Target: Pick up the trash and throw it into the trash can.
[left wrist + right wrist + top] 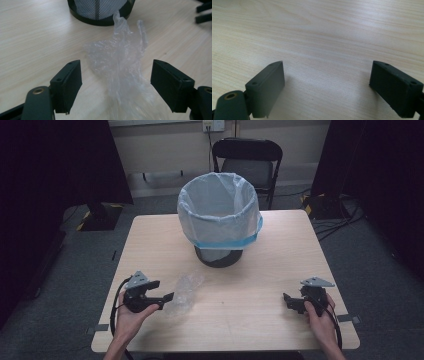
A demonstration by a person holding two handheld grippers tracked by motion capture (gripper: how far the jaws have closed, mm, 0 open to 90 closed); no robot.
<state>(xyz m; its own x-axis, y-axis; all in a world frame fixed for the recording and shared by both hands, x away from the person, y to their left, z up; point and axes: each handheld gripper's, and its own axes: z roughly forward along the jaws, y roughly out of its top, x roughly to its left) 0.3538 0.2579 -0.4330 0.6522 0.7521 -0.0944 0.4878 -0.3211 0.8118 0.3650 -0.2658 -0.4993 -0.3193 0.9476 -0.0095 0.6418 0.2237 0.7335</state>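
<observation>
Jaws spread wide, your left gripper (116, 85) straddles the crumpled clear plastic bag (120, 67) lying on the table (260, 320) before the lined bin (218, 217), while your right gripper (327, 87) gapes over bare wood

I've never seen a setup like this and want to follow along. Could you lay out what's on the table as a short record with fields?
Surface: light wooden table
Bin: black mesh wastebasket lined with a pale bag, standing upright at the far middle
Loose item: crumpled clear plastic wrap lying on the table, near the left gripper
Left gripper: jaws open, the wrap lying between them, not pinched
Right gripper: jaws open over bare wood, nothing between them
Behind the table: a black chair
</observation>
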